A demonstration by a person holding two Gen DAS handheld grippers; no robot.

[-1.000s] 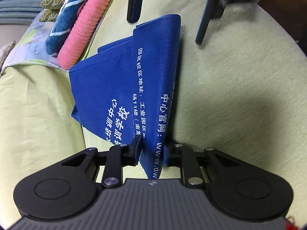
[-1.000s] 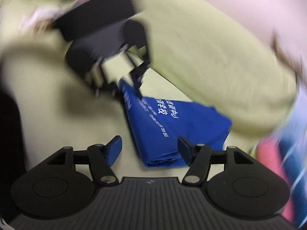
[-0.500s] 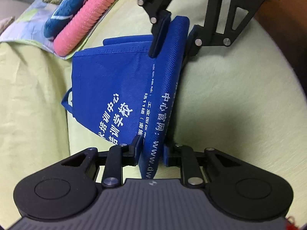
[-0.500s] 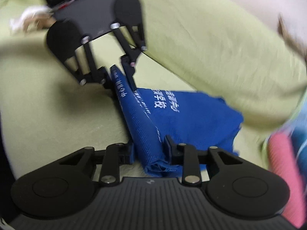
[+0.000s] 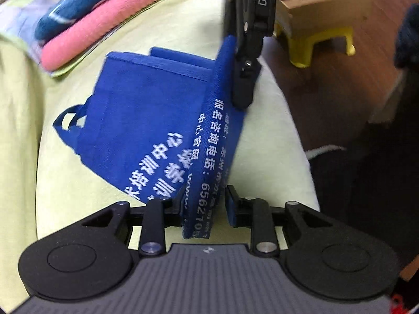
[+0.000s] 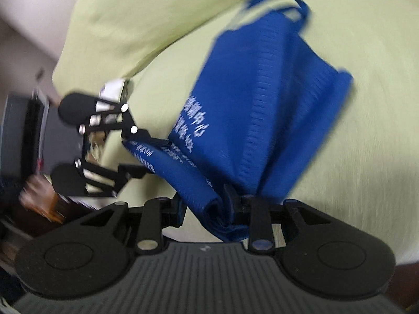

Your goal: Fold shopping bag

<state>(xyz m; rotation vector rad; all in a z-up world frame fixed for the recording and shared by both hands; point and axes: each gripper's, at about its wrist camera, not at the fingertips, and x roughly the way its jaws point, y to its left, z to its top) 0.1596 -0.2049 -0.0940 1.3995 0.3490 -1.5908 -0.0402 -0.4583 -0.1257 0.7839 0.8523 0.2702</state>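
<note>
Blue non-woven shopping bag with white print, half folded, lifted edge held over pale green cushion.
Left gripper angled steeply down, jaws opening around folded strip; right gripper rolled sideways, pinching the strip's other end.

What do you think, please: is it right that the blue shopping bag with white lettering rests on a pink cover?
Not quite: the cover is pale green, not pink, as the left wrist view shows. The blue shopping bag with white lettering does rest on it; the only pink thing is a cloth lying apart from the bag.
</note>
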